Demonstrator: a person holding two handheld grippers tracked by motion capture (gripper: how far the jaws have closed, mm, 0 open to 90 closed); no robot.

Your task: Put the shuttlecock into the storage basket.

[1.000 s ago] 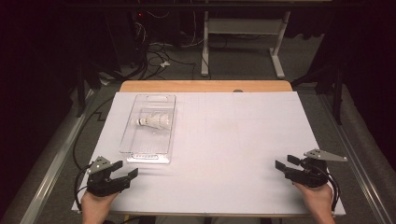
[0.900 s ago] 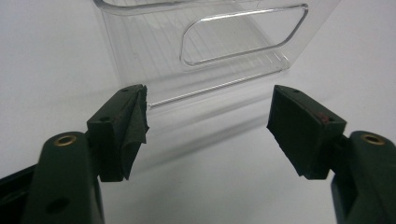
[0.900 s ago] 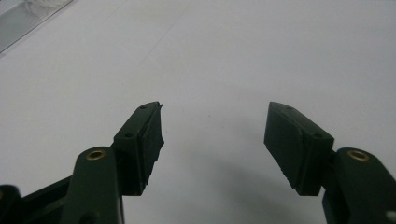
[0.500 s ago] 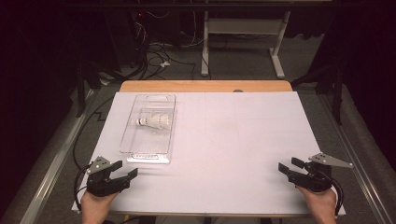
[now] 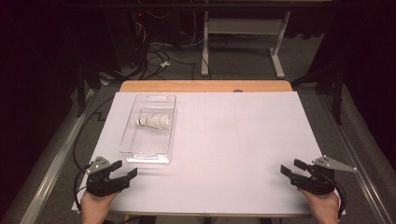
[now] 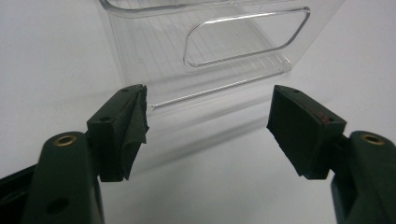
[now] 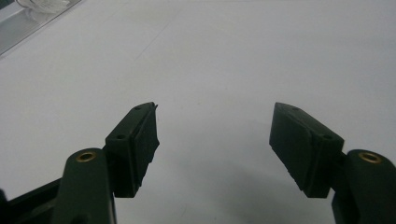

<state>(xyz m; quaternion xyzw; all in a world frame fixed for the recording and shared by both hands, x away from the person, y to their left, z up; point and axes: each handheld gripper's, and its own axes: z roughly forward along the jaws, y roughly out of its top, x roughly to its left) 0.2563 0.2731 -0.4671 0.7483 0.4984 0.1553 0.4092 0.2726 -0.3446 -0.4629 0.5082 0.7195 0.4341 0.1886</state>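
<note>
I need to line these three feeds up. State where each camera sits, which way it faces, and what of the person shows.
High view: above the person's side, looking forward and down on the table; both hands, left gripper and right gripper show.
Left gripper view: rides the left gripper, facing the clear bin; its open jaws show.
Right gripper view: rides the right gripper, facing bare table; its open jaws show.
Shared: the bin shows in the high and left gripper views.

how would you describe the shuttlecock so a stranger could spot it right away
On the white table, look at the clear plastic bin on the left half. The shuttlecock lies on its side in the bin's far half, a small white feathered cone and the one thing inside.
</note>
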